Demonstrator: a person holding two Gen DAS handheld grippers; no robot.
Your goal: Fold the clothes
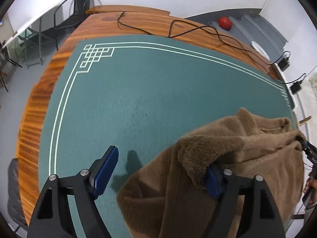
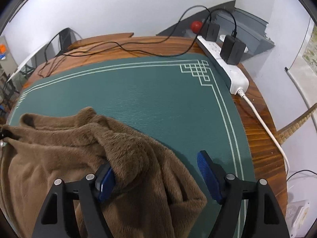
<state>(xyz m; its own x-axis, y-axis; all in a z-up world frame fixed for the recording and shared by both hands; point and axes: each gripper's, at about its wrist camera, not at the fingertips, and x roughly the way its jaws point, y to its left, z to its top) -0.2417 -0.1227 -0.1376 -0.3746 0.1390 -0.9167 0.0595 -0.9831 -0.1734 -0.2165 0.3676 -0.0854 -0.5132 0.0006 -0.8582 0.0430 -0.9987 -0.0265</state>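
A brown fleece garment (image 1: 227, 158) lies bunched on the green mat (image 1: 138, 99), at the lower right of the left wrist view and the lower left of the right wrist view (image 2: 79, 148). My left gripper (image 1: 160, 170) is open; fleece drapes over its right finger, the left finger (image 1: 105, 170) is bare above the mat. My right gripper (image 2: 156, 174) is open; fleece hangs over its left finger (image 2: 105, 182) and fills the gap, the right finger is bare. The right gripper also shows at the garment's far edge in the left wrist view (image 1: 309, 150).
The mat covers a wooden table (image 1: 148, 21). Black cables (image 1: 198, 29) cross its far side. A white power strip (image 2: 223, 63) with two black adapters sits at the mat's right edge, its white cord (image 2: 263, 127) running along the table. A black chair (image 1: 75, 10) stands beyond.
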